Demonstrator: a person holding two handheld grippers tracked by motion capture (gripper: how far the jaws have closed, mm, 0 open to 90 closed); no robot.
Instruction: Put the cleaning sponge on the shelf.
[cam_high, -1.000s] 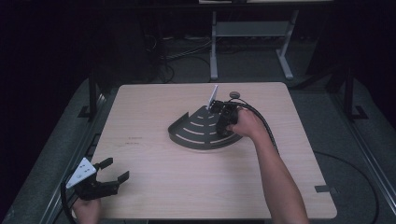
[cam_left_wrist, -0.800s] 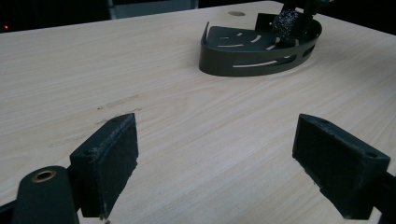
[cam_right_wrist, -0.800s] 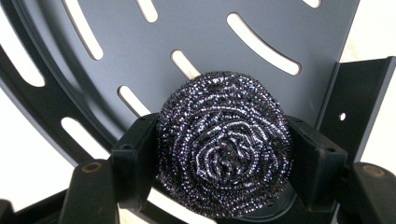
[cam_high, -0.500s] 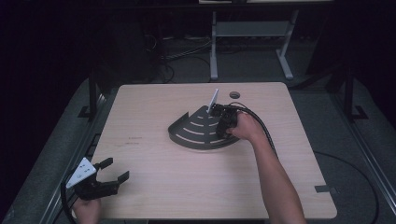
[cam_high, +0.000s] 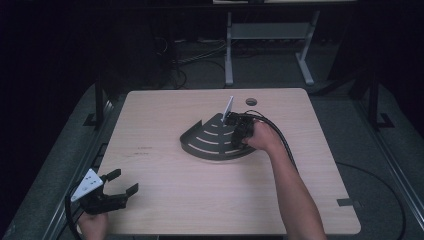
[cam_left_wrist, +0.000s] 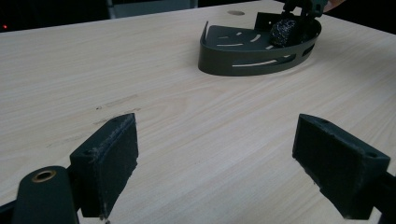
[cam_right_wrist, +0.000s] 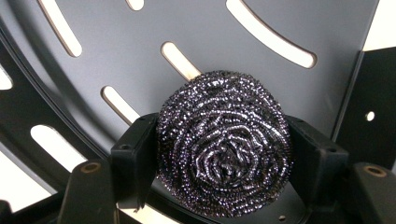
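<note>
Two hand-held grippers, one loaded.
We see the right hand-held gripper (cam_right_wrist: 224, 154) has dipped slightly, pinching the steel scourer (cam_right_wrist: 224, 149) inside the slotted tray (cam_high: 210, 145); the left hand-held gripper (cam_high: 117, 192), far from the tray, stays spread.

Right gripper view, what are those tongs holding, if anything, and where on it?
The right tongs grip a steel wool scouring ball by its two opposite sides, over the slotted dark tray. The left tongs hold nothing.
</note>
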